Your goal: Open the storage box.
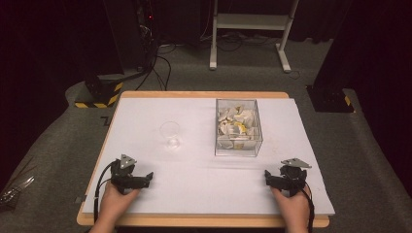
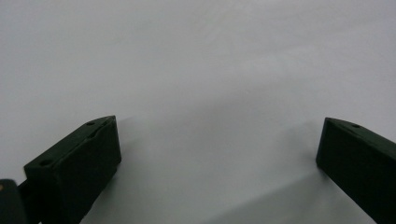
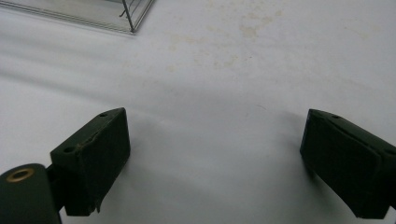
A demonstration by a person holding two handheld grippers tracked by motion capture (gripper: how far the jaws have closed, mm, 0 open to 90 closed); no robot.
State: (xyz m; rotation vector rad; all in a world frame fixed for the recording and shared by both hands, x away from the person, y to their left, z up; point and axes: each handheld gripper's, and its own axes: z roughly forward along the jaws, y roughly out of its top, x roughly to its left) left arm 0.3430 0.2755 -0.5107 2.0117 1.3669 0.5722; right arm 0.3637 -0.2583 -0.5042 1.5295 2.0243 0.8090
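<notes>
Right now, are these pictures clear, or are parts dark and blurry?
High view: the white table cover is brightly lit and the room behind is dark; the clear cup is faint. Left gripper view: the jaws look soft and cast shadows on plain white. Right gripper view: stains are sharp, and the clear box is cut off.

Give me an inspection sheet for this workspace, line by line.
Surface: white sheet over a wooden table; faint yellowish stains show in the right gripper view.
Job's things: clear box holding crumpled white and yellow pieces; clear glass cup upright, left of the box and apart from it.
Clutter: nothing seen on the sheet.
Grippers: left claw and right claw rest on the near edge of the sheet, jaws open, nothing between them.
Cables: a black cable trails from the left claw; more cables lie on the floor behind the table.
Surroundings: grey carpet, white stand legs, yellow-black striped base.
</notes>
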